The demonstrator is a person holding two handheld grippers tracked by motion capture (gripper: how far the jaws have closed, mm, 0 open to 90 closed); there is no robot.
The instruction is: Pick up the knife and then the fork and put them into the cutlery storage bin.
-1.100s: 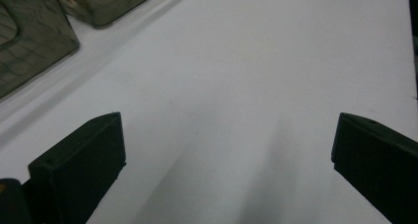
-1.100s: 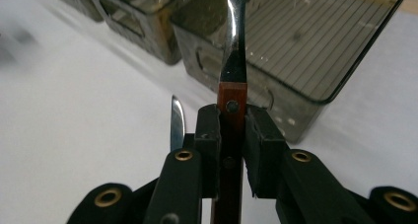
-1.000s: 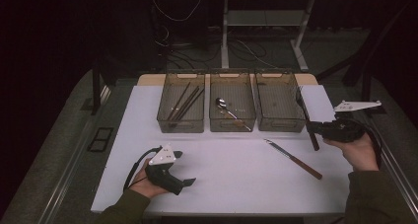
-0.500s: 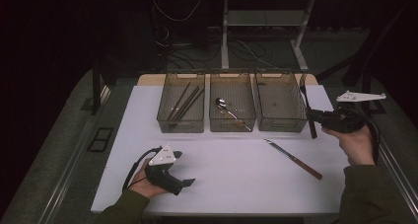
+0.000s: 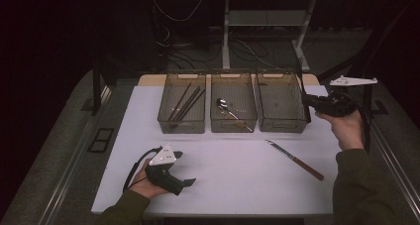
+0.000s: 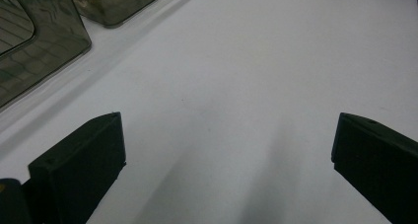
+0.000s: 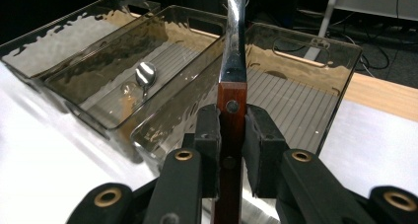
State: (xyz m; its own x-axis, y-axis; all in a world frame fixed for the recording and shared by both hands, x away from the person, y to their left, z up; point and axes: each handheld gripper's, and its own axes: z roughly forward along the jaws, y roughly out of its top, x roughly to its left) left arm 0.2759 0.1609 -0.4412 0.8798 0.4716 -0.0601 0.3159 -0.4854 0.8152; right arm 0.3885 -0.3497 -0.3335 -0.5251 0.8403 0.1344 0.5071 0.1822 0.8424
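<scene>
Wood-handled utensil (image 7: 231,110), clamped by its reddish handle between the pads of the right gripper (image 7: 231,130), steel shaft rising upright out of the top of the right gripper view (tip cut off there, so fork or knife cannot be told), held above the near right corner of the right bin (image 5: 280,103). In the high view, raised at the table's right edge beside that bin, with a spoon (image 5: 224,106) in the middle bin (image 5: 233,106), dark sticks (image 5: 185,102) in the left bin (image 5: 182,106), and a knife (image 5: 295,160) lying on the white table (image 5: 237,170). Left gripper (image 5: 171,178) resting low at the front left in the person's hand, jaws wide apart over bare tabletop, nothing between.
</scene>
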